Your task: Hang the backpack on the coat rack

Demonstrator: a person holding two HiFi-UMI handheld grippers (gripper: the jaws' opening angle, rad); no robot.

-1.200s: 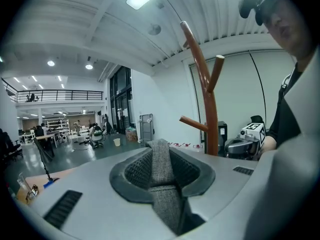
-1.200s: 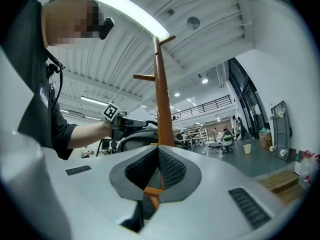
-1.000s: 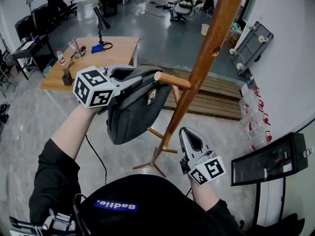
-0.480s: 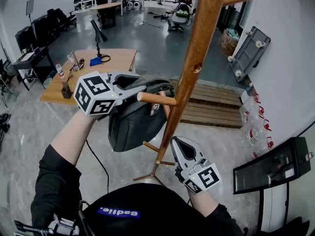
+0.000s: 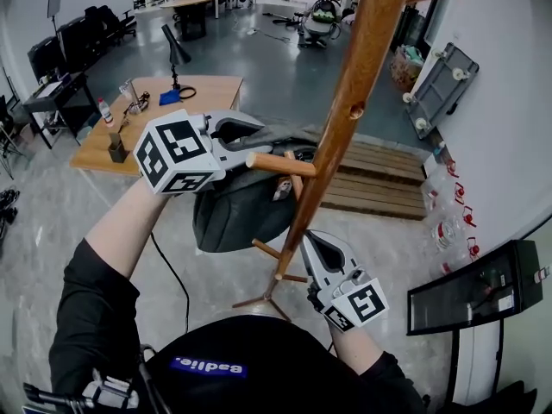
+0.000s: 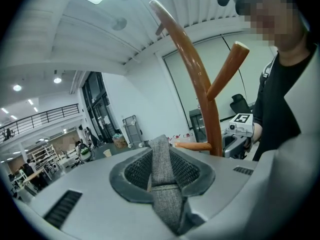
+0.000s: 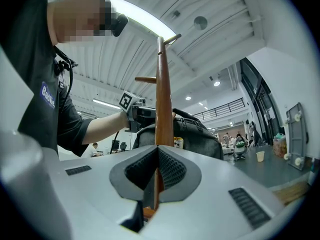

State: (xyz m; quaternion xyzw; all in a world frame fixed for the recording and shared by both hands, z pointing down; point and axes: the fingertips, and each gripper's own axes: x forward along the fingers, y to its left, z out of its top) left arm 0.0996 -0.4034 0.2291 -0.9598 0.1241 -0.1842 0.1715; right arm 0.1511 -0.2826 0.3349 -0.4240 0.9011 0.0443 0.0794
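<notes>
The grey backpack (image 5: 241, 214) hangs from its woven top strap (image 6: 161, 184), and my left gripper (image 5: 255, 138) is shut on that strap. Bag and gripper are level with a side peg (image 5: 280, 164) of the wooden coat rack, whose pole (image 5: 345, 110) slants up to the right. The peg's tip is just in front of the strap, and whether they touch is hidden. Lower down, my right gripper (image 5: 308, 238) is shut beside the pole. In the right gripper view the pole (image 7: 162, 104) rises just beyond its closed jaws, with the backpack (image 7: 200, 134) behind.
The rack's feet (image 5: 267, 296) spread on the grey floor below the bag. A wooden desk (image 5: 207, 93) with a lamp stands behind on the left and a wooden pallet (image 5: 379, 179) behind on the right. A black screen (image 5: 474, 287) stands against the right wall.
My left gripper has carried the backpack right and slightly up toward the pole and rolled, so its marker cube shows another face. The right gripper has stayed by the pole.
</notes>
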